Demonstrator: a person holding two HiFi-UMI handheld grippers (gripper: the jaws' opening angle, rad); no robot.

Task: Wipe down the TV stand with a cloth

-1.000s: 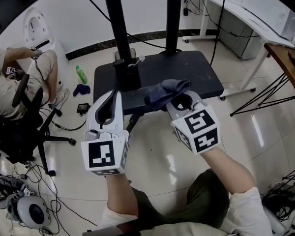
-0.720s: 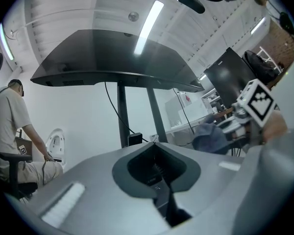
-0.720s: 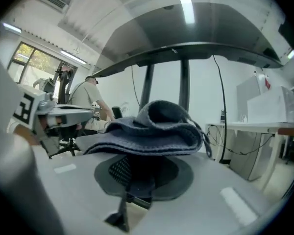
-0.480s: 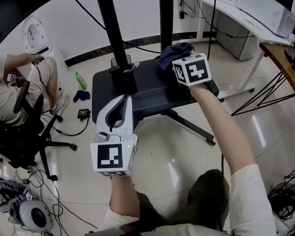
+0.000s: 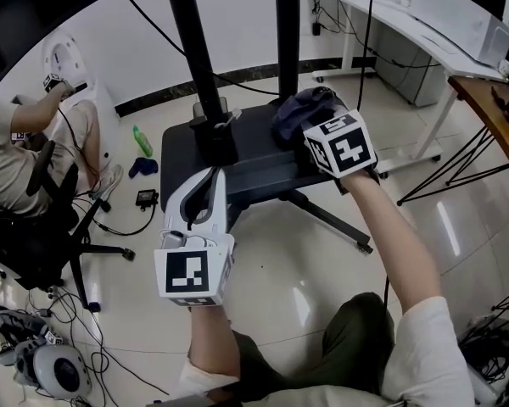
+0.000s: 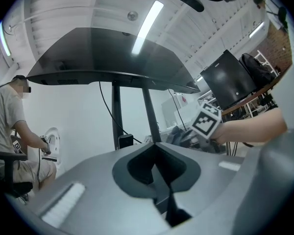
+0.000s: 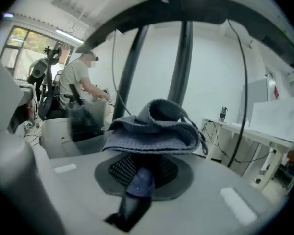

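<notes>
TV stand [image 5: 254, 147]: cloth [image 7: 154, 131] pinched in right tongs [image 7: 138, 180] (bunched above).

Two grippers: one left gripper [image 5: 205, 176] and one right gripper [image 5: 312, 127]. One dark blue cloth [image 5: 301, 108] sits at the right gripper's jaws. One TV stand [image 5: 254, 147] lies ahead of both, with two upright poles [image 5: 191, 58]. Left of the left gripper are one green bottle [image 5: 142, 140] and one seated person [image 5: 17, 142].
</notes>
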